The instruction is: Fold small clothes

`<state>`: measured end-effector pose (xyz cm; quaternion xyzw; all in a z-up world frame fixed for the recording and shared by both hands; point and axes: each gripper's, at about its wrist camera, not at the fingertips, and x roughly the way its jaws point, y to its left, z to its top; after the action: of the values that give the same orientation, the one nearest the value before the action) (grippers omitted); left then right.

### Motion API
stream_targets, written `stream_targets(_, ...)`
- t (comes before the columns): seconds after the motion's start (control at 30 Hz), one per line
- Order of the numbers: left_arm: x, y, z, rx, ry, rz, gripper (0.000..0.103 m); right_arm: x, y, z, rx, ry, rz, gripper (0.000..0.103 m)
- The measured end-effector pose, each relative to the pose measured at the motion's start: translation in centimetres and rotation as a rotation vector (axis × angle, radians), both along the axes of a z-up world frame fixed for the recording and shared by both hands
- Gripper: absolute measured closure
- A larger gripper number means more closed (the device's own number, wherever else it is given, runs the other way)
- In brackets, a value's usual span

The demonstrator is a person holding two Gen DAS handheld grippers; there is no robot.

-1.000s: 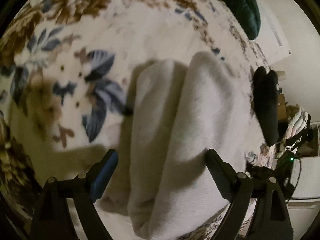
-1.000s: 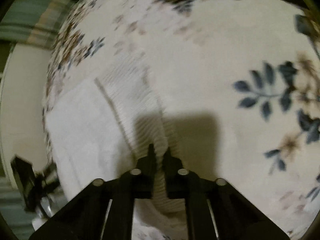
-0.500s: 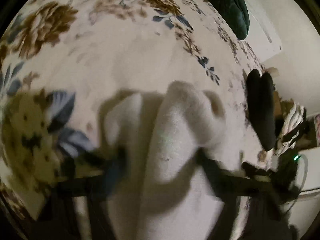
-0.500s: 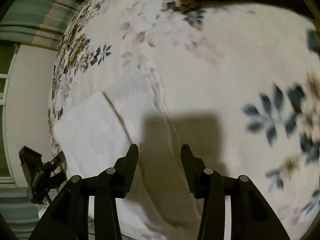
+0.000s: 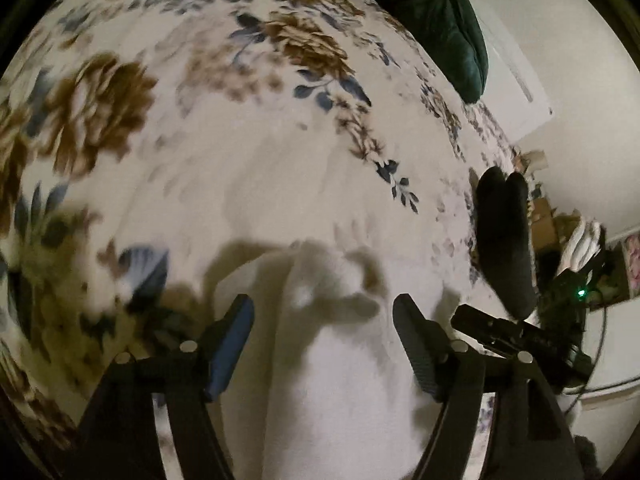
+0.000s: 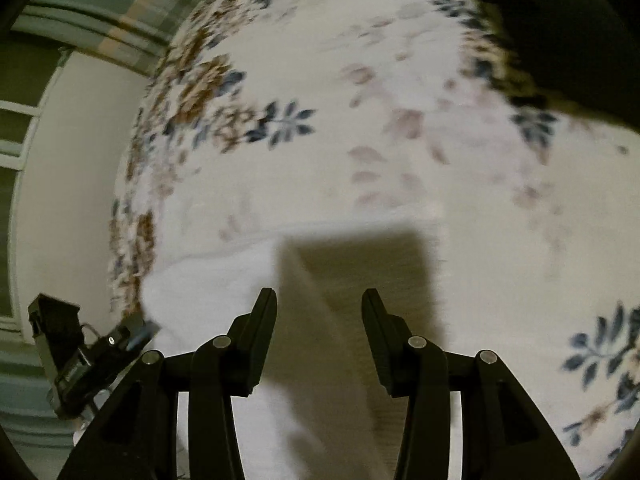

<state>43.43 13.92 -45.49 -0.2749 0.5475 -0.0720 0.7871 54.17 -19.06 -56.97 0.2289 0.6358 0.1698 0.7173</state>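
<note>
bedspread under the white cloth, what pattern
Cream bedspread with brown flowers and blue leaves, clearest in the left wrist view.

No text, label, brand, number or sign can be read in either view.

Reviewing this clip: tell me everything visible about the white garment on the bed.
The white garment is a small, soft knit piece, plain and off-white, with a finer ribbed band showing in the right wrist view. It lies on the floral bedspread, doubled into long folds with a raised ridge down its middle. Claw shadows fall across it. It sits below the gap of each claw; neither one's pads press on it. The left claw is opening. Its far end is blurred.
</note>
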Motion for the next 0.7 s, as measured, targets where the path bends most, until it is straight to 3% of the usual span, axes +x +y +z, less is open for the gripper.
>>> stream_targets(0.13,2.4,-1.2,-1.9,0.064,0.041,-0.035,0.033,0.5,2.3,-1.4,0.026,0.026,0.047,0.056)
stream_targets(0.17,2.7,-1.2,-2.5,0.088,0.053,-0.040,0.033,0.6,2.7,-1.7,-0.012,0.019,0.057,0.056)
stream_targets(0.23,3.5,-0.8,-3.9,0.114,0.078,-0.045,0.030,0.9,3.0,-2.2,-0.152,-0.010,0.056,0.070)
stream_targets(0.33,4.0,1.0,-4.8,0.064,0.106,-0.006,0.027,1.5,1.7,-3.4,-0.171,0.030,0.002,0.076)
stream_targets(0.47,3.2,2.8,-4.1,-0.018,0.093,0.049,0.026,1.3,1.7,-3.3,-0.159,0.032,0.036,0.076)
stream_targets(0.57,2.0,4.2,-3.0,-0.109,0.069,0.120,0.028,1.0,1.2,-3.1,-0.136,0.047,0.021,0.074)
stream_targets(0.63,1.8,4.1,-3.1,-0.142,0.072,0.117,0.028,0.9,0.7,-2.6,-0.081,0.045,-0.008,0.058)
stream_targets(0.7,2.1,3.5,-3.5,-0.132,0.079,0.091,0.029,0.8,0.3,-2.5,0.017,0.051,-0.040,0.054)
